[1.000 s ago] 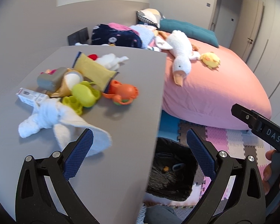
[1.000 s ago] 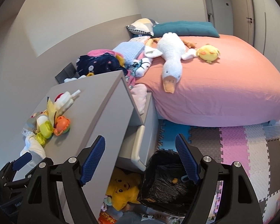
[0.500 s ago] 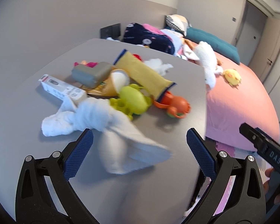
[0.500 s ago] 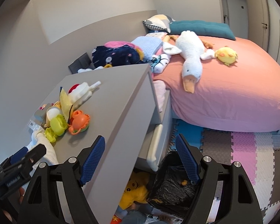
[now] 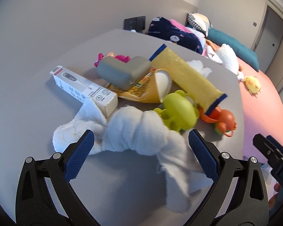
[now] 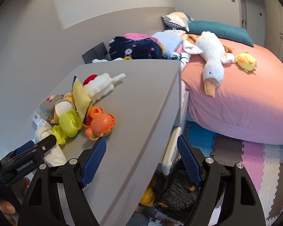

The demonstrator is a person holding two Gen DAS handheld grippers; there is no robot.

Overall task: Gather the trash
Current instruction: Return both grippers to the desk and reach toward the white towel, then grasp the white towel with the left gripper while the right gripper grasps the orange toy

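Note:
A crumpled white cloth (image 5: 139,135) lies on the grey tabletop (image 5: 37,109), nearest to me, between the open jaws of my left gripper (image 5: 140,155). Behind it lie a white carton (image 5: 83,89), a yellow wrapper (image 5: 141,92), a long yellow packet (image 5: 186,77) and a grey foam piece (image 5: 122,70). My right gripper (image 6: 141,162) is open and empty above the table's front edge. A black-lined bin (image 6: 177,194) stands on the floor below it. The cloth also shows in the right wrist view (image 6: 47,146).
Green (image 5: 179,113) and orange (image 5: 224,120) plastic toys and a pink toy (image 5: 120,57) lie in the pile. A bed (image 6: 245,98) with a plush goose (image 6: 211,56) is to the right. An open drawer (image 6: 171,146) sticks out under the tabletop. Foam mats (image 6: 254,162) cover the floor.
My left gripper has moved left and forward over the table, and the white cloth now lies between its jaws. My right gripper has moved closer to the table edge.

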